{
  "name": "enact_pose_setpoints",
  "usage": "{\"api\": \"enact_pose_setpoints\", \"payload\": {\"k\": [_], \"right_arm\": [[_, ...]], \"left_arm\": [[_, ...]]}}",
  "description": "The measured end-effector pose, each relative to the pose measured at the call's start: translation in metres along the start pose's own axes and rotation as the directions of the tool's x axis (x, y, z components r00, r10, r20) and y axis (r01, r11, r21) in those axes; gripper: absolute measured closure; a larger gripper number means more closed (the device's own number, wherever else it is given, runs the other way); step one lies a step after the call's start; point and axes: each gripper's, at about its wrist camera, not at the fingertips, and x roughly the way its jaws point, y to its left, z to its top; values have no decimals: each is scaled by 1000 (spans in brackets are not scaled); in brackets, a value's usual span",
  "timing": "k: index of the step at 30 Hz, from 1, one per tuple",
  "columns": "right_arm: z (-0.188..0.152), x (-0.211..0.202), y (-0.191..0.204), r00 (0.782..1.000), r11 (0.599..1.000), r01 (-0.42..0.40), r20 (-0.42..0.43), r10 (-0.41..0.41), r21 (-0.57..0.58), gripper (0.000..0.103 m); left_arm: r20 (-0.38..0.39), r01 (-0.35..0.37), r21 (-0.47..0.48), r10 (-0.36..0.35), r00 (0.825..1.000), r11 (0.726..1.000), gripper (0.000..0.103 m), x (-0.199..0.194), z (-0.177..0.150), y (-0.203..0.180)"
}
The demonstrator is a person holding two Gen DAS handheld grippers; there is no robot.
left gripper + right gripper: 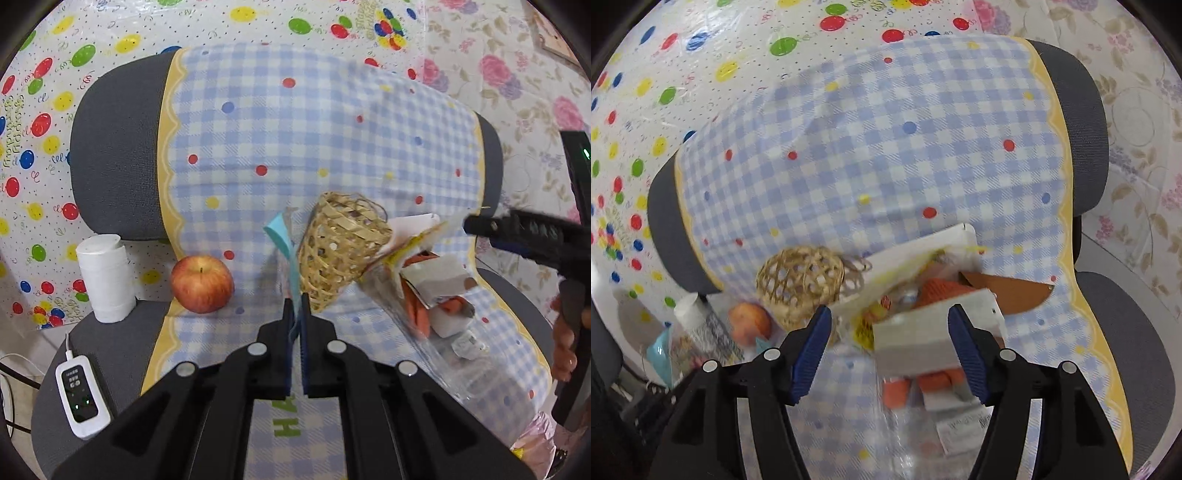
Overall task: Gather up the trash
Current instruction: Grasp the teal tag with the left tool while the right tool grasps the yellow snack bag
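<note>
Grey chair [118, 147] draped in checked cloth [295, 147]

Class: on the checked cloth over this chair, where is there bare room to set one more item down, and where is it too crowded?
Free: the checked cloth on the chair back above the basket, and the seat strip between the apple and the left tool. Crowded: right of the basket, where the clear bag of trash lies under the right tool.
</note>
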Motion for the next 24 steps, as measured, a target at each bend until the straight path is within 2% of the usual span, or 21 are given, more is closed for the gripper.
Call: {"api": "enact_pose_setpoints", "payload": {"k": [3,5,6,7,8,10,13,17,21,24], "right_arm": [[11,8,3,1000,999,25,7,-25,34,56],[16,13,2,999,997,51,-4,-51,54,80],[18,14,1,998,997,55,-9,-54,61,84],[20,12,2,998,997,58,-6,-57,59,95],[21,9,2,998,997,55,4,-55,52,101],[26,0,5,998,998,45,37,-46,38,101],[41,-27,12,995,1000,-14,101,14,-4,102],[51,-80,24,977,995,-34,205,52,-91,102],[44,-144,22,946,989,-25,315,71,-147,102],[25,-186,12,927,985,15,372,51,-173,102]], "left_arm": [[-1,-8,14,8,1000,1000,102,5,7,2],[2,-8,19,8,1000,1000,102,5,10,2],[5,-8,21,8,1000,1000,102,4,12,3],[8,-7,22,7,1000,1000,102,3,13,3],[12,-5,21,4,1000,1000,102,0,13,3],[16,-4,22,4,1000,1000,102,-4,14,2],[22,2,16,-2,1000,1000,102,-13,17,1],[69,15,30,-18,997,999,102,-37,27,-5],[118,93,41,-97,988,995,102,-69,38,-15],[133,163,45,-168,977,986,102,-86,40,-27]]}}
